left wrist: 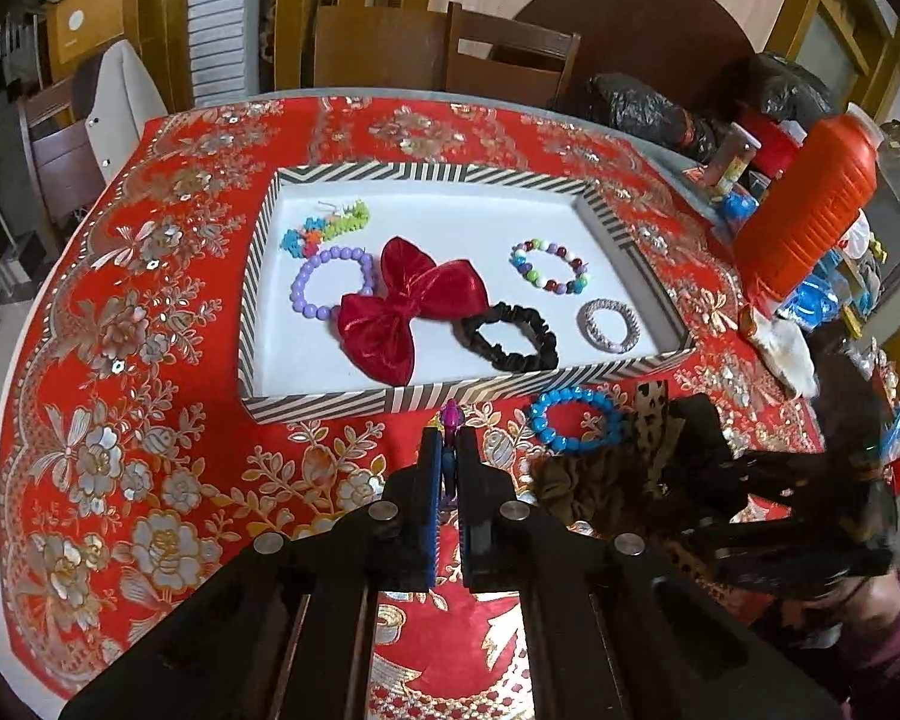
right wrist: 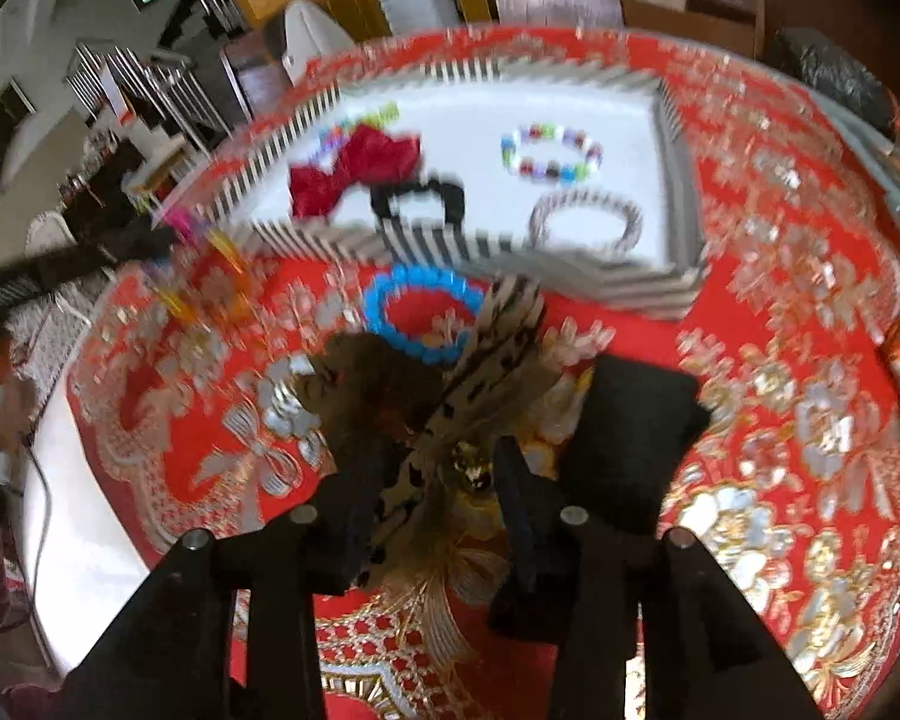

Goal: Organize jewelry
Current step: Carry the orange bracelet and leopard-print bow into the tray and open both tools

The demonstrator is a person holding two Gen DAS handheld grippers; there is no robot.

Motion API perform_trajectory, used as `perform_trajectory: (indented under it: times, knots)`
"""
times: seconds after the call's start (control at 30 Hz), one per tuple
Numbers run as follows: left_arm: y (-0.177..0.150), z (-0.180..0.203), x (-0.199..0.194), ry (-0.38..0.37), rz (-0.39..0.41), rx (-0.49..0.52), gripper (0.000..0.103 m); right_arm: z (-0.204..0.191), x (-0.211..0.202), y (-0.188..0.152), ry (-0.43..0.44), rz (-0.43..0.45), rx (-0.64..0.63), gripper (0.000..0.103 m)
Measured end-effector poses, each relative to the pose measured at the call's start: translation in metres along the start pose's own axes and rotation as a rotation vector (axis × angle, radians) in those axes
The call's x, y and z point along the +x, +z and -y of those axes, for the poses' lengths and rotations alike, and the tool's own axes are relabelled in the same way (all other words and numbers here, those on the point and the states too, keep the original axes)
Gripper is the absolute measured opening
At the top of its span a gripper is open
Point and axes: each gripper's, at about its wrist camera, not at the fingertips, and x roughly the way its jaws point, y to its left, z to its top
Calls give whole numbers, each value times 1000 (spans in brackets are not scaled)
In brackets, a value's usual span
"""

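A striped tray [left wrist: 330, 405] [right wrist: 678, 180] with a white floor holds a red bow [left wrist: 411, 306], a purple bead bracelet [left wrist: 330, 282], a black scrunchie [left wrist: 510, 336], a mixed-colour bead bracelet [left wrist: 549, 267] and a silver bracelet [left wrist: 609, 324]. My left gripper [left wrist: 449, 429] is shut on a small colourful piece with a pink tip [left wrist: 452, 416], held just in front of the tray's near wall. A blue bead bracelet [left wrist: 573, 420] [right wrist: 420, 312] lies on the cloth. My right gripper [right wrist: 438, 456] stands open, with a leopard-print bow [right wrist: 486, 354] between its fingers. The right wrist view is blurred.
A brown scrunchie [right wrist: 378, 378] lies left of the leopard bow, and a black boxy thing [right wrist: 630, 420] sits to its right. An orange bottle [left wrist: 810, 204], black bags [left wrist: 642, 108] and clutter crowd the table's right side. Chairs [left wrist: 510, 48] stand behind the red floral cloth [left wrist: 150, 360].
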Motion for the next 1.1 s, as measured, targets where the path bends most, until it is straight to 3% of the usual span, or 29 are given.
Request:
perform_trajectory:
  times: [0.07, 0.13, 0.2, 0.7, 1.1]
  knots:
    - [1, 2, -1, 1, 4, 3, 4, 0, 1, -1, -3, 32, -13, 39]
    - [0, 2, -2, 0, 4, 3, 4, 0, -2, -2, -2, 38, -16, 23]
    - [1, 2, -4, 0, 10, 3, 4, 1, -9, -4, -3, 56, -29, 18]
    - [34, 2, -30, 30, 89, 16, 4, -2, -82, 28, 14, 226, -57, 17]
    - [75, 2, -6, 123, 110, 61, 4, 17, -86, 75, -33, 272, -28, 17]
